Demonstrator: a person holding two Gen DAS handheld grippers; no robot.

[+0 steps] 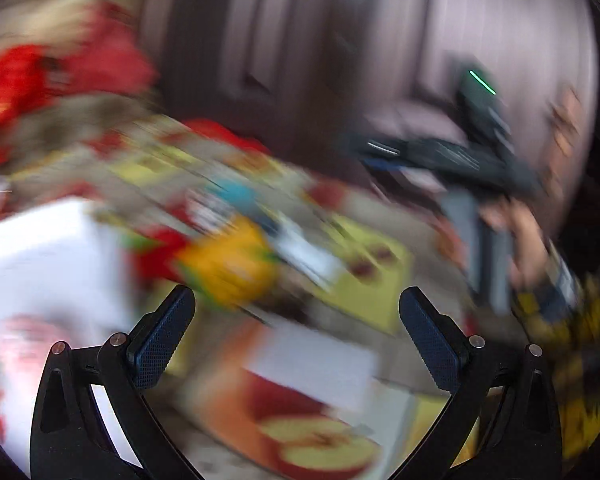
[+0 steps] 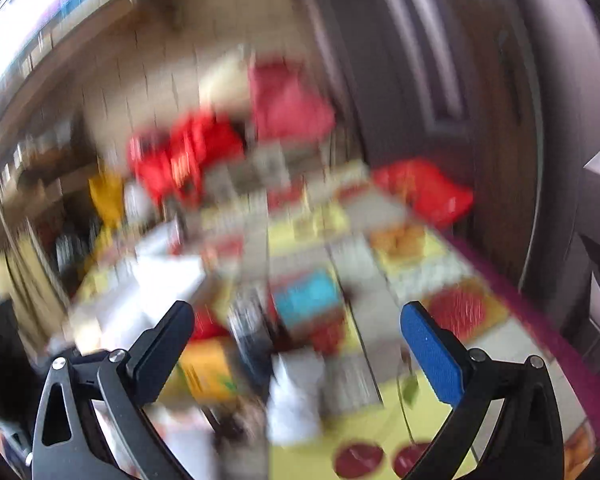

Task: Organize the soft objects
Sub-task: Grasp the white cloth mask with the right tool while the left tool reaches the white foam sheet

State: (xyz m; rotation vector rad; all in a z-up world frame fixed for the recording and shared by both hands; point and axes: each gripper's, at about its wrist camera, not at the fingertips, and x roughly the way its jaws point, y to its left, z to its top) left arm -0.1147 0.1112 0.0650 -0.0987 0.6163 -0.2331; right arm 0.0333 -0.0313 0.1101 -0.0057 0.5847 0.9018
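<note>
Right wrist view — fruit-print tablecloth (image 2: 340, 424) blurred — dark wooden doors (image 2: 460, 80) behind.

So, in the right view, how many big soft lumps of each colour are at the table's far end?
red lumps: 2
pink lump: 1
yellow lump: 1
Total: 4, a rough count because of blur.

Bright colours on a patterned tablecloth

The tablecloth (image 2: 312, 436) shows yellow and grey squares with red fruit prints; far off lie red bags (image 2: 184, 152); near left, a yellow-orange soft object (image 1: 232, 264).
</note>
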